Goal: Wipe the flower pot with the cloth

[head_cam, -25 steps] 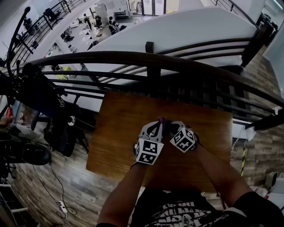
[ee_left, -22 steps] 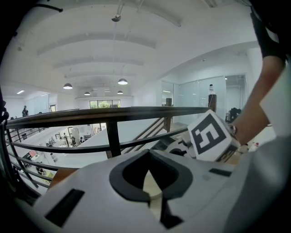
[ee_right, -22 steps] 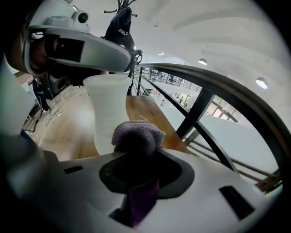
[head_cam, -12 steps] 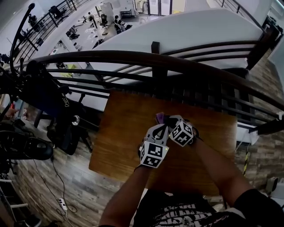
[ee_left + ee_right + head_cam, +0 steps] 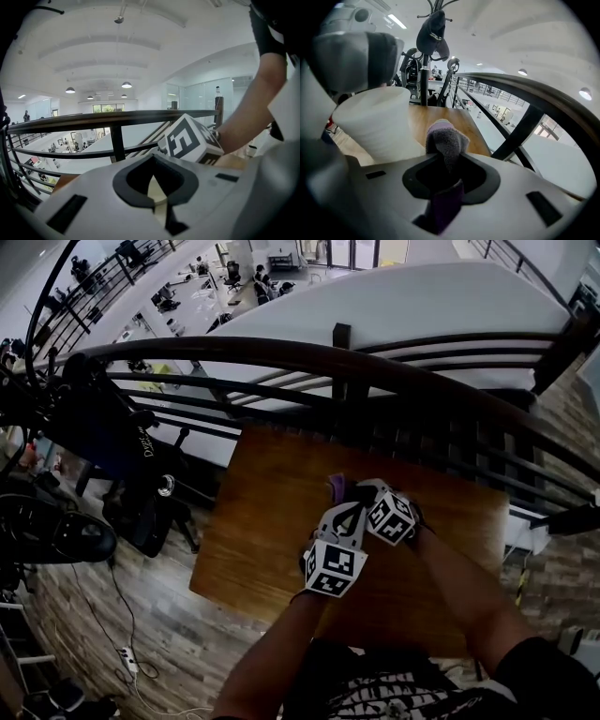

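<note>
The white flower pot [image 5: 375,124] stands on the wooden table [image 5: 262,521]; in the head view both grippers hide it. My left gripper [image 5: 343,510] is shut on the pot's pale rim [image 5: 155,190], which shows between its jaws in the left gripper view. My right gripper [image 5: 445,173] is shut on the purple cloth [image 5: 444,140], whose fuzzy end sticks out past the jaws, close beside the pot's wall. In the head view the cloth [image 5: 337,488] peeks out just beyond the two marker cubes. The right gripper's cube [image 5: 190,140] sits just ahead of the left jaws.
A dark curved railing [image 5: 337,362] runs along the table's far edge, with a drop to a lower floor behind it. A coat stand with a dark cap [image 5: 432,28] and dark equipment [image 5: 103,442] stand left of the table. A bare stretch of tabletop [image 5: 426,119] lies beyond the pot.
My right gripper has slid a little along the pot with the cloth and rolled slightly. The left gripper has kept its hold in place.
</note>
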Available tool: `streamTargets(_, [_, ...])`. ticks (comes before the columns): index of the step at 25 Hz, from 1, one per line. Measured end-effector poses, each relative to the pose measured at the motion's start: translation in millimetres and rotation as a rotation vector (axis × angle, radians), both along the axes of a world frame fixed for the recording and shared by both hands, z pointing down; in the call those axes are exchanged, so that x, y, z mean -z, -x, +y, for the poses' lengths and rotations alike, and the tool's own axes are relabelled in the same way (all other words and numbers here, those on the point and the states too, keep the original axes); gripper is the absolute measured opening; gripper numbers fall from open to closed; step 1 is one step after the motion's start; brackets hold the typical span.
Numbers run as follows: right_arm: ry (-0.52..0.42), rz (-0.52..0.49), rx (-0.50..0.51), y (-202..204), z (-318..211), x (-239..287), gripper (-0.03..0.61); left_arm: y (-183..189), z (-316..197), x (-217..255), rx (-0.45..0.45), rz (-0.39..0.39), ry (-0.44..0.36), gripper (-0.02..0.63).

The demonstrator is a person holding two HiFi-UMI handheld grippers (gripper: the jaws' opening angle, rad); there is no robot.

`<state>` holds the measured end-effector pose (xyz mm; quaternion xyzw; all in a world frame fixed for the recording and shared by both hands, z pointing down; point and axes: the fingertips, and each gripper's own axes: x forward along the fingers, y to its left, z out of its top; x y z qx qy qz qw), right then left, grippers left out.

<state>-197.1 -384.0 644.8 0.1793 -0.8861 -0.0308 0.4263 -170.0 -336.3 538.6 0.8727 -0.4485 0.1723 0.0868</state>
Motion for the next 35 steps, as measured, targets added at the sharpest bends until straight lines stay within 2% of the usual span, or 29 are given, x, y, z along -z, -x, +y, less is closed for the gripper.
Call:
streamTargets(10, [0.033, 0.023, -0.042, -40, 24, -13, 0.08, 2, -1, -2, 0.009, -0.01, 0.0, -0.002])
streamTargets(19, [0.073, 0.006, -0.09, -63, 68, -16, 0.08, -2, 3, -2, -0.002, -0.028, 0.002, -0.002])
streamTargets(35, [0.123, -0.085, -0.113, -31, 126, -17, 0.08, -2, 4, -8, -0.042, -0.05, 0.01, -0.002])
